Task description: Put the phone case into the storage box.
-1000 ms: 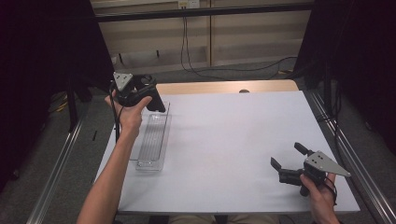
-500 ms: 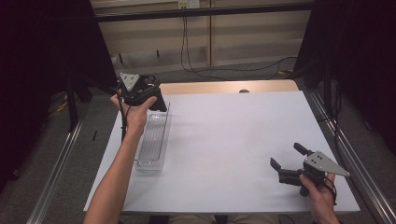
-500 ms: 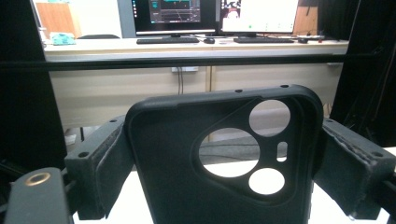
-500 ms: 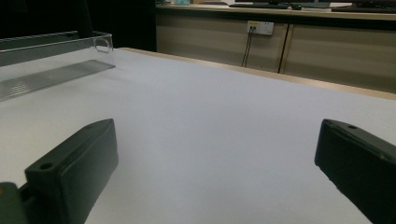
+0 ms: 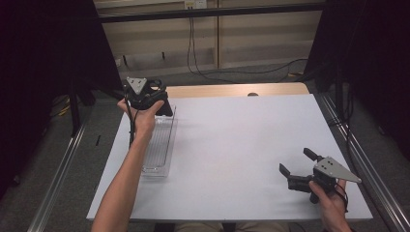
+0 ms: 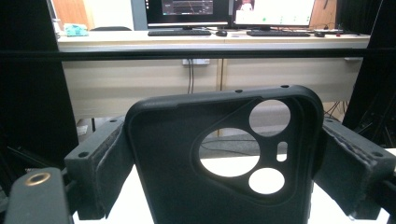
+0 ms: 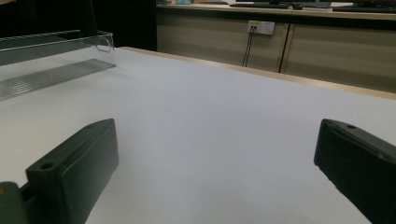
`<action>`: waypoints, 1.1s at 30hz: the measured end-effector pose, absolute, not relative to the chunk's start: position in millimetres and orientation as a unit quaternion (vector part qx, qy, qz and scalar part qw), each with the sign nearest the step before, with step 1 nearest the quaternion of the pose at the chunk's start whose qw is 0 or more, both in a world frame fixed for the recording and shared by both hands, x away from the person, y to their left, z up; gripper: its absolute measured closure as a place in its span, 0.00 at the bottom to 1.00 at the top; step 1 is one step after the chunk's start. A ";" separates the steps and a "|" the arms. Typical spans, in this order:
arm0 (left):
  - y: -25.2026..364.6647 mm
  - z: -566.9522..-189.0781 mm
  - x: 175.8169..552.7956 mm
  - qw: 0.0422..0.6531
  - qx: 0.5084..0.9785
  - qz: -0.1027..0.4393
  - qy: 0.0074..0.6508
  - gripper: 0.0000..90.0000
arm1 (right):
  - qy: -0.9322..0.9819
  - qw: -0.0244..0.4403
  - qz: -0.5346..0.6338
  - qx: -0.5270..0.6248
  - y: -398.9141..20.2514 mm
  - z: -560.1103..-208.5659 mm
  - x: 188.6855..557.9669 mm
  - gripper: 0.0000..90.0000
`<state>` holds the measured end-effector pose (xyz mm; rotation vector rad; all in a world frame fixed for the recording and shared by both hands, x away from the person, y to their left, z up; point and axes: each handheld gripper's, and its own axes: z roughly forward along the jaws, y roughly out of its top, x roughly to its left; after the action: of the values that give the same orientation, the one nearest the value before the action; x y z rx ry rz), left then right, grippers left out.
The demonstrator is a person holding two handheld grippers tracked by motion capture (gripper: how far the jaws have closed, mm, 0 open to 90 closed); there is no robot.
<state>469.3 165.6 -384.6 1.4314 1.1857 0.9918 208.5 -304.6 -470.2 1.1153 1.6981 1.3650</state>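
— Matte black and rubbery: what is the left gripper (image 6: 224, 186) clamping?

— A soft phone case (image 6: 224, 163) with rounded corners, pinched by its two long sides between padded, foam-like jaws. Its inner face looks toward the gripper's camera, with a large camera cut-out of round holes and a small slot near the top.

— Which way does it run?

— In the left gripper view its long axis stands upright, cut-out end away from the hand. From the high view the phone case (image 5: 162, 104) hangs above the far end of a clear plastic tray (image 5: 157, 154), a long, narrow, ribbed box at the left of the white table (image 5: 241, 145).

— And the right gripper (image 5: 296, 166)?

— Held low over the table's near right corner, its blocky black jaws spread wide with nothing between them, well apart from the tray.
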 end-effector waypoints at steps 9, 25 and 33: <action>162.9 -397.1 477.2 0.480 0.598 0.413 0.491 0.14 | 0.650 0.341 0.529 0.426 -304.6 -470.0 208.0 0.00; 152.9 -410.9 484.0 0.474 0.601 0.419 0.488 0.14 | 0.657 0.337 0.527 0.421 -303.5 -470.9 208.6 0.00; 153.0 -415.4 485.3 0.469 0.601 0.414 0.498 0.14 | 0.658 0.338 0.526 0.420 -303.5 -471.0 208.9 0.00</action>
<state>485.3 153.0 -415.4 1.4730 1.2218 1.0151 208.9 -303.5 -471.0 1.0937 1.7129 1.3709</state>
